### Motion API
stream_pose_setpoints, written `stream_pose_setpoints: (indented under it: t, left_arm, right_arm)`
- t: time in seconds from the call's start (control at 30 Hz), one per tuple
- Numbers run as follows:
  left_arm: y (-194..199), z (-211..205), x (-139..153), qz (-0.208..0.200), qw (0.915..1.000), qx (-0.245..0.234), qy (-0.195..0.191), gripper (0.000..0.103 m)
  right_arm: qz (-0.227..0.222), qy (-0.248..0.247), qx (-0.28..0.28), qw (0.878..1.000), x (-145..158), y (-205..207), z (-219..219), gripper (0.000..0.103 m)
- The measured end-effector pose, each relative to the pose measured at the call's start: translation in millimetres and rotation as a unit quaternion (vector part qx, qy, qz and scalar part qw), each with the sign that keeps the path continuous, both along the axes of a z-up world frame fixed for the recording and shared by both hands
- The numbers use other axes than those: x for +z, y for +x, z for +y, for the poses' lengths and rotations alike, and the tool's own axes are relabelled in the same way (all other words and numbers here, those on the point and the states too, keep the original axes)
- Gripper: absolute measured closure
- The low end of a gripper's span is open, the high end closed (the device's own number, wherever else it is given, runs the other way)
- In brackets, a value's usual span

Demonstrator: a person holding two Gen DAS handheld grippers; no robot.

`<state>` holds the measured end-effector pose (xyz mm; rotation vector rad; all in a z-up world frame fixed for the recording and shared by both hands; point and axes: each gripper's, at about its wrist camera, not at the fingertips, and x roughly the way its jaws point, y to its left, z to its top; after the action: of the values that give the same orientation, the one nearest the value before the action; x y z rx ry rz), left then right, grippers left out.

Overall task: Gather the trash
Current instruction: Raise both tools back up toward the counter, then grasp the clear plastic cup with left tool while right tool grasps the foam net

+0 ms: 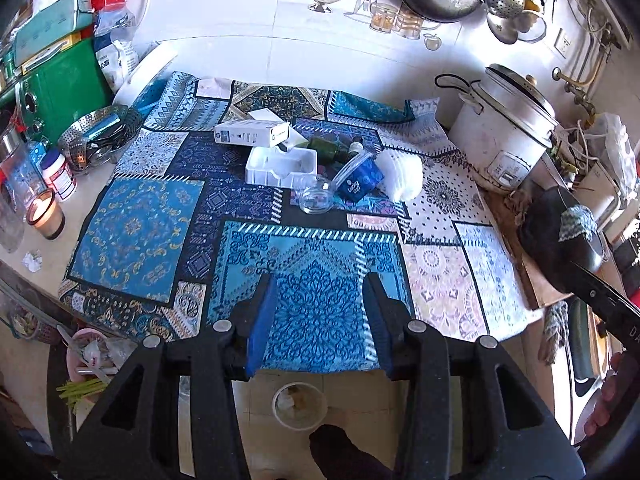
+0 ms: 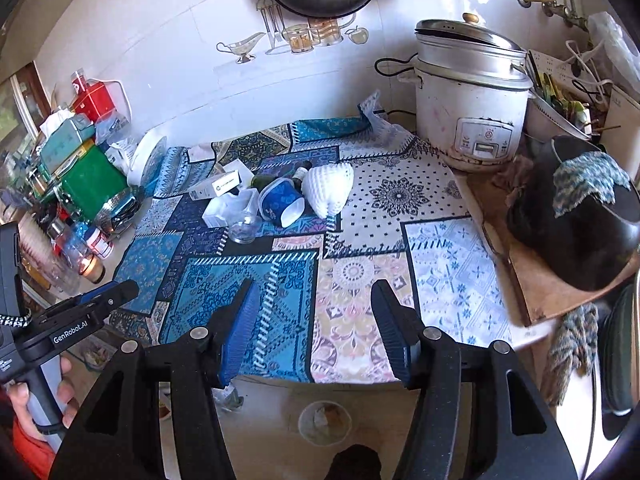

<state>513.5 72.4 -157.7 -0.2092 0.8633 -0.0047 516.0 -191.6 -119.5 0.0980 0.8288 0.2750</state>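
A heap of trash lies at the back of the patterned cloth (image 1: 136,236): a white carton (image 1: 250,133), a white plastic tray (image 1: 280,166), a dark green bottle (image 1: 334,148), a blue cup (image 1: 360,180), a clear plastic lid (image 1: 316,200) and white foam netting (image 1: 402,174). The right wrist view shows the same blue cup (image 2: 280,202) and foam netting (image 2: 328,188). My left gripper (image 1: 322,316) is open and empty above the cloth's near edge. My right gripper (image 2: 316,328) is open and empty, also short of the heap.
A white rice cooker (image 2: 472,100) stands at the back right, a black pot (image 2: 580,216) on a board to the right. Boxes, jars and a lit candle (image 1: 44,216) crowd the left. A small bin (image 1: 300,406) sits on the floor below.
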Motion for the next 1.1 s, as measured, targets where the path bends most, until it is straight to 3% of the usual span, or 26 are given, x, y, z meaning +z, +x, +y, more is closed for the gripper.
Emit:
stream_pose_setpoints:
  t: [0.33,0.4,0.47,0.53,0.8,1.1]
  left_arm:
    - [93,-16,-20,0.045,0.9978,0.049,-0.006,0.060]
    - [109,-15,-28,0.058,0.9968,0.054,-0.011,0.056]
    - [125,-12,-36,0.067,0.9958,0.061,-0.014,0.047]
    - [143,-8,-46,0.078,0.9949,0.062,-0.016,0.046]
    - [205,6,-92,0.137,0.9901,0.010,-0.028,0.046]
    - [241,14,-125,0.178,0.9823,-0.031,-0.051,0.046]
  right_arm:
    - [0.029,-0.006,0.047,0.998,-9,100,-21,0.049]
    - [0.040,0.007,0.050,0.998,-14,116,-22,0.049]
    - [0.045,0.005,0.050,0.998,-20,127,-19,0.049]
    - [0.052,0.000,0.048,0.997,-27,142,-17,0.049]
    - [0.097,0.005,0.014,0.995,-54,191,1,0.049]
    - [0.141,0.021,-0.004,0.990,-87,250,29,0.049]
